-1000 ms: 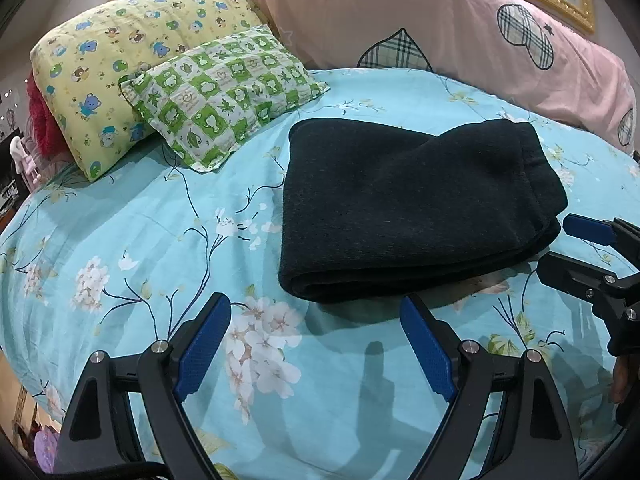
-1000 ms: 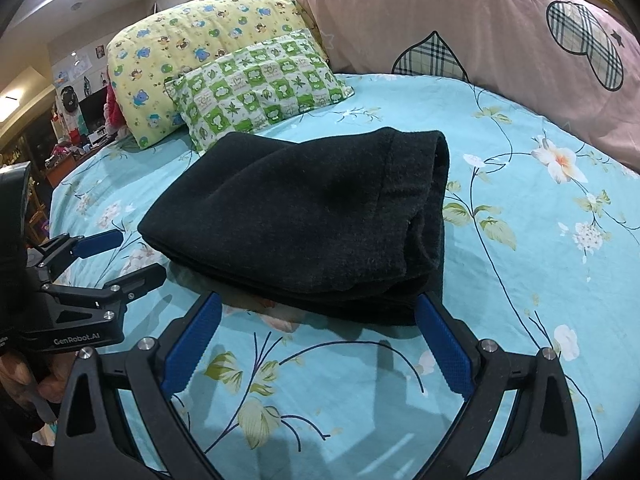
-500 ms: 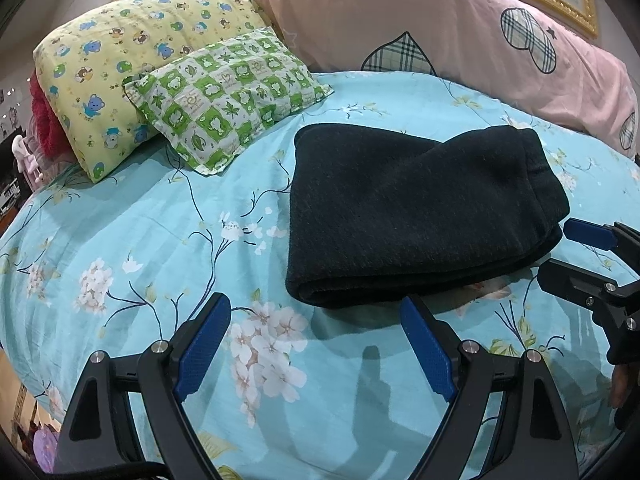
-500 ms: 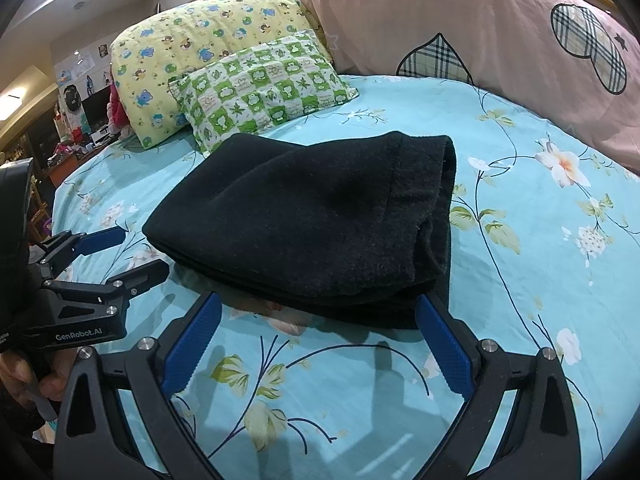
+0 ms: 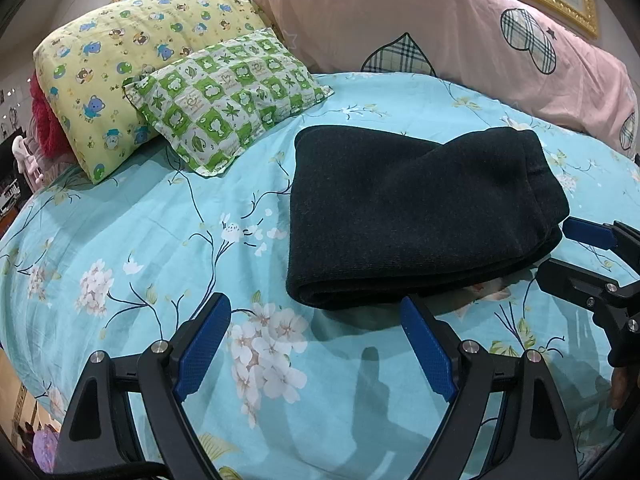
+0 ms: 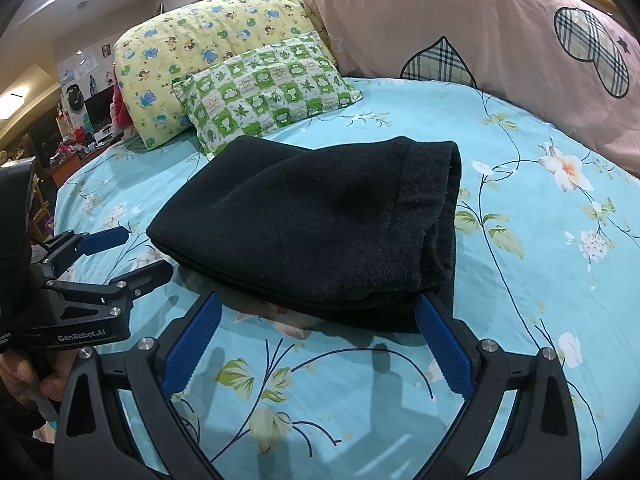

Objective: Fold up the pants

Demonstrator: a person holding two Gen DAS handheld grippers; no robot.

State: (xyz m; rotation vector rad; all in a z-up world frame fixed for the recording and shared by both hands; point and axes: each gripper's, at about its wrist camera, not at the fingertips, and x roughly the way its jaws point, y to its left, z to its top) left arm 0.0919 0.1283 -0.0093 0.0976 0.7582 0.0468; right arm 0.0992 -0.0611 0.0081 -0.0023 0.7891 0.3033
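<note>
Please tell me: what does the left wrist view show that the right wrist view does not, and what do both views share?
Only the left wrist view shows the rolled fold edge of the pants at their left end, and the right gripper from the side. Only the right wrist view shows the pants' open layered end, the left gripper from the side and the cluttered room corner. Both show the folded black pants on the floral bedsheet, the green checked pillow, and open, empty grippers.

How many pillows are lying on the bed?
3: a yellow pillow at the back left, a green checked pillow leaning on its front, and a long pink pillow along the back right. Something red behind the yellow one is unclear.
</note>
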